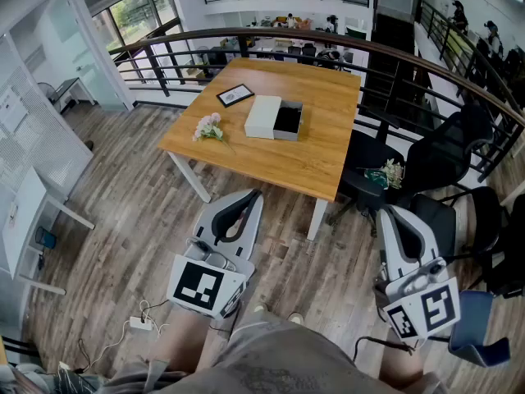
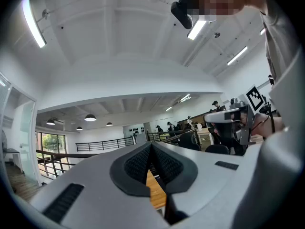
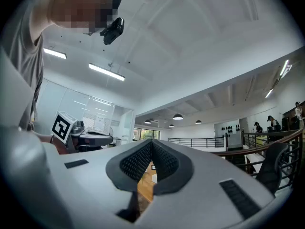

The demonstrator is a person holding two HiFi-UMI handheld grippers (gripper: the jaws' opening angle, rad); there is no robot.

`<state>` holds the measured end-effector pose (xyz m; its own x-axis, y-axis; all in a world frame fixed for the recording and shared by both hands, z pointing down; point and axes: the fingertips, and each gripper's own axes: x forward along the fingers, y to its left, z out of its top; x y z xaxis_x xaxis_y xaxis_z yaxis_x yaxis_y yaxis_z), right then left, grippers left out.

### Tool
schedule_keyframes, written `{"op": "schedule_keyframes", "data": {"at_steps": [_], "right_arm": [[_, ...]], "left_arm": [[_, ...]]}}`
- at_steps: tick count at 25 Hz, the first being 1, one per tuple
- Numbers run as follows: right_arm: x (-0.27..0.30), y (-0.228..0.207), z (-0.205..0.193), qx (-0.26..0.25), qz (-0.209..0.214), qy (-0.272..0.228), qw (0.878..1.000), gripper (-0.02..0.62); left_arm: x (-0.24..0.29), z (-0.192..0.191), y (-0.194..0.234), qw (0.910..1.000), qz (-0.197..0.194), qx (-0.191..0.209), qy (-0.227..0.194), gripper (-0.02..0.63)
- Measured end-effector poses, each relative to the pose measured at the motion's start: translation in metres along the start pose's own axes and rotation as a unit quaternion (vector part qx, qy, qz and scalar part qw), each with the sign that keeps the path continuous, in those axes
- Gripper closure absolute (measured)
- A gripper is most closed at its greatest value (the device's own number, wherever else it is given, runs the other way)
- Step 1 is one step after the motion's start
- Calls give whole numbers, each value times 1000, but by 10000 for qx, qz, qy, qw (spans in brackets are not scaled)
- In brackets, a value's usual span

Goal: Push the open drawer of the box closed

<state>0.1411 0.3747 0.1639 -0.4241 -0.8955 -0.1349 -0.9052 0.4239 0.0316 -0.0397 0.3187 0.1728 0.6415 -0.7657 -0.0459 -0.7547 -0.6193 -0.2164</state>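
A white box (image 1: 264,116) lies on the wooden table (image 1: 320,146), and its dark drawer (image 1: 288,121) stands pulled out to the right. Both grippers hang well short of the table, over the wooden floor by the person's legs. My left gripper (image 1: 253,196) is shut, its tips touching, with nothing between them (image 2: 151,147). My right gripper (image 1: 389,213) is also shut and empty (image 3: 152,144). Both gripper views look up toward the ceiling; a sliver of the table shows between the jaws, and a white sliver of the box (image 3: 152,167) shows in the right gripper view.
A framed picture (image 1: 235,95) and a small flower bunch (image 1: 209,128) lie on the table left of the box. Black office chairs (image 1: 447,150) stand to the table's right, one with a plant (image 1: 384,173) on its seat. A curved railing (image 1: 328,48) runs behind. A power strip (image 1: 139,324) lies on the floor.
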Motion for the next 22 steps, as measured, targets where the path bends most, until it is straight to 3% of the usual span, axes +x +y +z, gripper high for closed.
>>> {"op": "schedule_keyframes", "data": {"at_steps": [18, 19, 21, 22], "right_arm": [[0, 0, 0, 207, 216, -93, 9995, 561], [1, -1, -1, 188, 212, -70, 9996, 547], [6, -5, -6, 150, 196, 14, 9997, 350], [8, -8, -8, 140, 170, 42, 9997, 347]], "left_arm": [[1, -7, 8, 9996, 180, -27, 205, 588], [2, -7, 8, 9996, 179, -15, 204, 588], [5, -8, 9, 9997, 185, -6, 181, 588], [7, -10, 9, 9996, 195, -7, 182, 588]]}}
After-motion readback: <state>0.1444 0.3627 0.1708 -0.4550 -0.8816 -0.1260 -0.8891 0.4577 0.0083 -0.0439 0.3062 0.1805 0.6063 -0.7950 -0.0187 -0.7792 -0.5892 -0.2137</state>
